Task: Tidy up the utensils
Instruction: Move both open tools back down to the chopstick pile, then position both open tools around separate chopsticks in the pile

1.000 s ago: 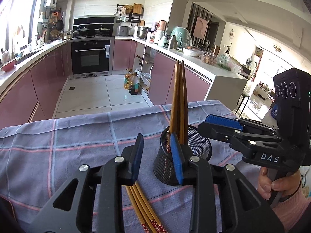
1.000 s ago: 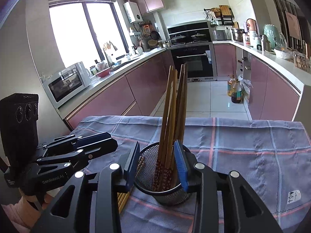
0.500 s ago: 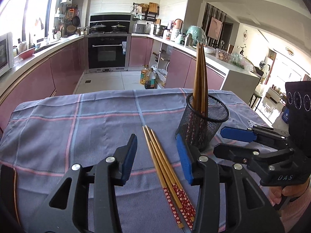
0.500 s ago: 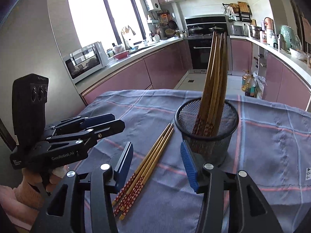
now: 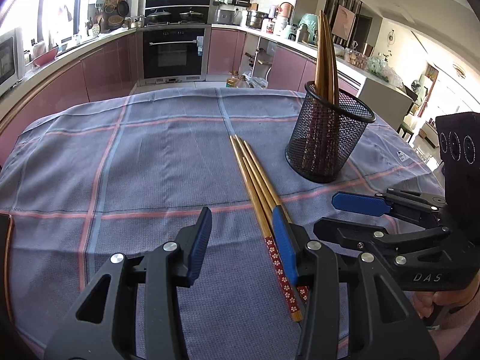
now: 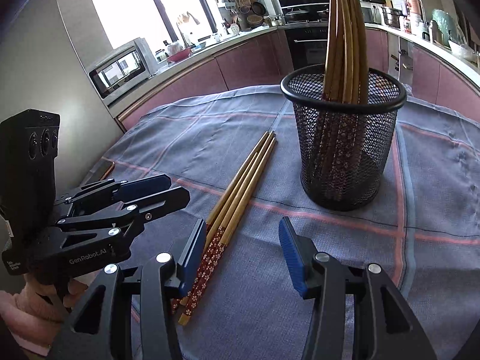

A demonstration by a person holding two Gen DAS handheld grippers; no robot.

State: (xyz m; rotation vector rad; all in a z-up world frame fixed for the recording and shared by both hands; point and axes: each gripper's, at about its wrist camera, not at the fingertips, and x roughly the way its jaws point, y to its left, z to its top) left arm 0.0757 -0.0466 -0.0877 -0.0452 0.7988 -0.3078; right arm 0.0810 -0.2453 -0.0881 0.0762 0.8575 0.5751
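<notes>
1. Left wrist view: Both tongs were seen with jaws spread apart and nothing held. The left gripper [image 5: 241,244], of matte black plastic with ribbed blue pads, was held low over the cloth, its right pad lying over the patterned ends of the loose chopsticks [image 5: 255,186]. These slim golden-brown sticks with red flowered ends lay bundled flat on the checked blue-grey tablecloth [image 5: 144,162]. Beside them, to the right, stood a round black wire-mesh holder [image 5: 328,138] in which more chopsticks were propped upright. The right gripper [image 5: 345,214] was seen side-on at the right edge.

2. Right wrist view: The right gripper [image 6: 243,252] was aimed between the loose chopsticks [image 6: 240,189] and the mesh holder [image 6: 345,144], its left pad just beside the flowered ends. The left gripper [image 6: 168,187], gripped by a pink-sleeved hand [image 6: 36,303], was held level at the left.
</notes>
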